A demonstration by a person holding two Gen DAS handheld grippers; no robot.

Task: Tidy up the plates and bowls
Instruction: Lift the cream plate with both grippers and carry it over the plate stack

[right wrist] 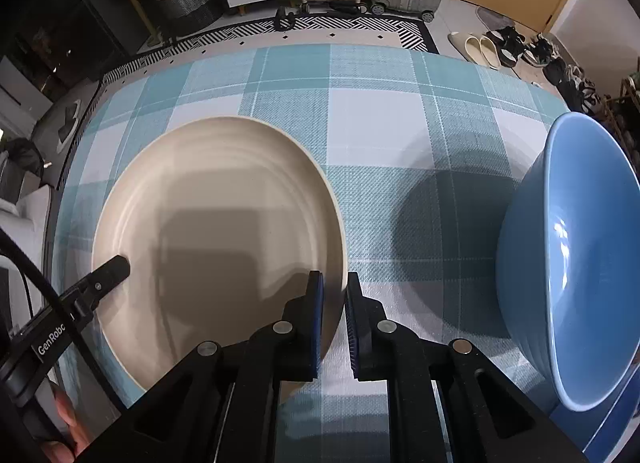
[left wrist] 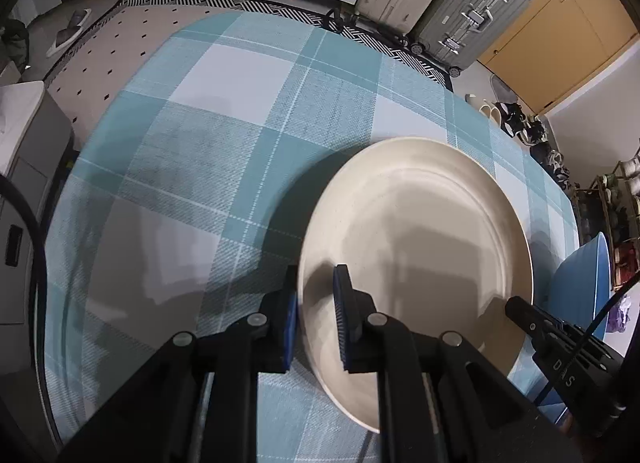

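Left wrist view shows the left gripper (left wrist: 316, 283) clamped on the plate's (left wrist: 420, 231) left rim and the right gripper (right wrist: 334, 287) on its right, plate on the table (right wrist: 376, 123), bowl (right wrist: 568, 255) beside it unstacked, sorting barely begun.

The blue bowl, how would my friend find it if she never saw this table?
Start at the table with the blue-and-white checked tablecloth. A big cream plate lies on it, with both sets of black fingers clamped on its rim. Beside the plate, on the right gripper's side and apart from it, is the blue bowl: deep, glossy and blue, where the plate is flat and cream.
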